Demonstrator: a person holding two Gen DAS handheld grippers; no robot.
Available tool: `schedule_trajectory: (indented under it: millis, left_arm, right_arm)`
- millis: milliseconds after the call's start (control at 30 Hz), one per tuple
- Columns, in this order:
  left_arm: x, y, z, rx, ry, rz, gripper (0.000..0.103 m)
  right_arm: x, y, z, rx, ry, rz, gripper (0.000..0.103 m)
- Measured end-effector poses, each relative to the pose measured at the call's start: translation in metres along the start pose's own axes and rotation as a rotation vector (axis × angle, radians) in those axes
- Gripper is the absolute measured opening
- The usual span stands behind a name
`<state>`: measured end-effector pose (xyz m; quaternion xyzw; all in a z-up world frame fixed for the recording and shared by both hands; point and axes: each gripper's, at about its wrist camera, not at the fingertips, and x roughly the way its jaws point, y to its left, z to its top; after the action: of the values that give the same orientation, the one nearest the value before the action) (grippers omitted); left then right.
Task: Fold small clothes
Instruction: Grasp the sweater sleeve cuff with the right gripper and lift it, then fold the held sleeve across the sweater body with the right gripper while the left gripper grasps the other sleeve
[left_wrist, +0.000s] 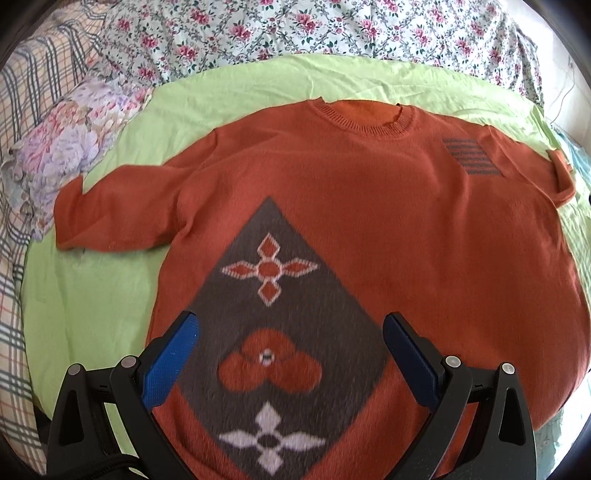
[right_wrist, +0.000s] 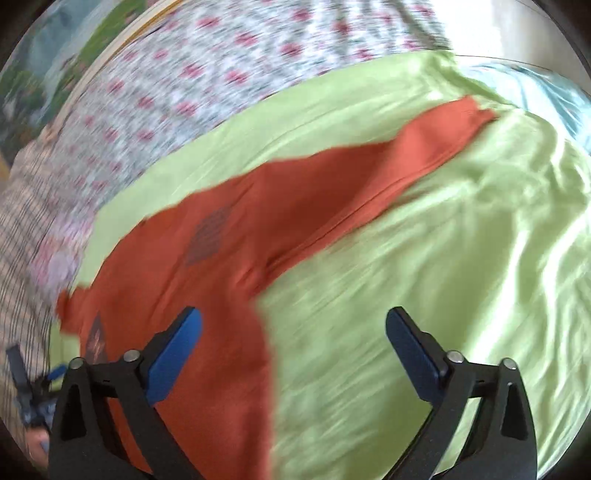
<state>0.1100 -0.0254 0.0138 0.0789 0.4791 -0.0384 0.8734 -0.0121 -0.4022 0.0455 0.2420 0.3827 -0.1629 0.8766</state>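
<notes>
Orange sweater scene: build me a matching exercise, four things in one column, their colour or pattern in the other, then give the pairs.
Things:
1. sweater
2. sheet under it
3. diamond panel
4. blanket at the back

Descriptions:
A. light green
B. pink flowers on white
C. orange
D. grey with flower motifs

Pairs: 1-C, 2-A, 3-D, 4-B

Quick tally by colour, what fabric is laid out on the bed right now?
Orange: 1, the sweater, spread flat, both sleeves out.
Lime green: 1, the sheet under it.
Floral print: 2, the rose-print quilt behind and a pale purple pillow at the left.
Plaid: 1, the checked blanket at the left edge.
Total: 5
</notes>
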Motion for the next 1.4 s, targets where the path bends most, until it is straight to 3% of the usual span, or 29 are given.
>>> schedule_trajectory:
  millis: [367,533,633,667,700,767,900,1033,1200,1400]
  left_arm:
    - [0.032,-0.019,0.031,0.016,0.053,-0.009,0.1]
    - [0.042,-0.031,0.038,0.024,0.071,-0.015,0.1]
    - [0.043,-0.036,0.04,0.028,0.069,-0.024,0.1]
    - [0.043,-0.037,0.04,0.029,0.07,-0.029,0.1]
    - [0.044,-0.037,0.04,0.031,0.07,-0.031,0.1]
    - [0.044,-0.036,0.037,0.03,0.073,-0.038,0.1]
    - [0.042,-0.031,0.034,0.016,0.065,-0.046,0.1]
    - [0.034,-0.02,0.027,-0.007,0.048,-0.054,0.1]
    - [0.025,0.002,0.016,-0.061,0.029,-0.069,0.1]
    - [0.019,0.028,0.004,-0.113,0.016,-0.079,0.1]
  right_arm:
    - [0.033,-0.147,0.132,0.319,-0.131,-0.155,0.061]
    - [0.068,-0.2,0.175,0.399,-0.134,-0.244,0.057]
    - [0.082,-0.215,0.186,0.41,-0.127,-0.246,0.038]
    - [0.083,-0.215,0.188,0.401,-0.129,-0.243,0.017]
    - [0.084,-0.215,0.19,0.4,-0.122,-0.229,0.008]
    - [0.081,-0.21,0.191,0.4,-0.129,-0.191,0.008]
    - [0.064,-0.163,0.189,0.294,-0.153,-0.123,0.008]
    - [0.058,-0.09,0.184,0.162,-0.13,-0.006,0.008]
    - [0.073,0.039,0.154,-0.012,-0.009,0.225,0.008]
    - [0.118,0.187,0.079,-0.13,0.208,0.478,0.008]
